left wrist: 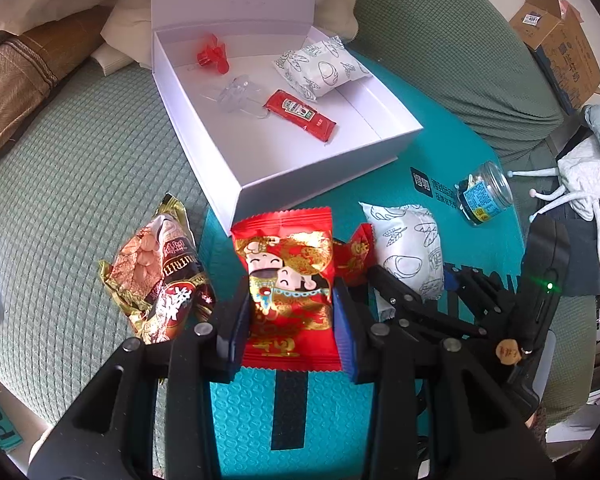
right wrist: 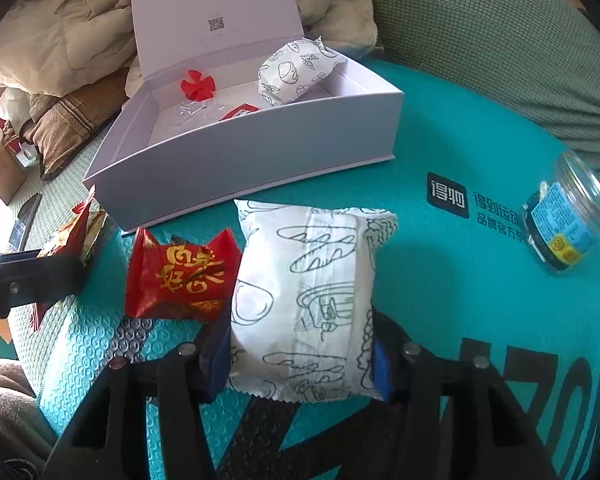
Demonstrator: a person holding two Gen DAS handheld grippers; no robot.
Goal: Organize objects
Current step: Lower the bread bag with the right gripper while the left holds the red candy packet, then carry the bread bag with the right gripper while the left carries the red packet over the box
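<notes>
Closest to the left camera, the left tool [left wrist: 292, 312] is clamped on a red snack packet [left wrist: 288, 280] printed with a cartoon figure, its blue pads pressed against both long edges; the packet sits over a teal padded mailer [left wrist: 452, 148] spread on a green sofa [left wrist: 80, 168]. Just to the left of it lies a gold and brown snack bag [left wrist: 160, 276], and just to the right a small red candy [left wrist: 354, 254].

In the right view, the right tool [right wrist: 300, 354] grips a white bread packet [right wrist: 308, 296] with line drawings of loaves, a pad pressing each side of its lower half. The small red candy touches this packet's left edge.

Beyond both stands an open white box [left wrist: 324, 176] with its lid upright. Inside are a second white bread packet [left wrist: 320, 70] leaning in the far right corner, a ketchup sachet [left wrist: 300, 114], a clear plastic piece [left wrist: 240, 92] and a red plastic piece [left wrist: 212, 54].

A small clear jar [right wrist: 564, 224] with a blue label lies on its side on the mailer, well apart to the right.
</notes>
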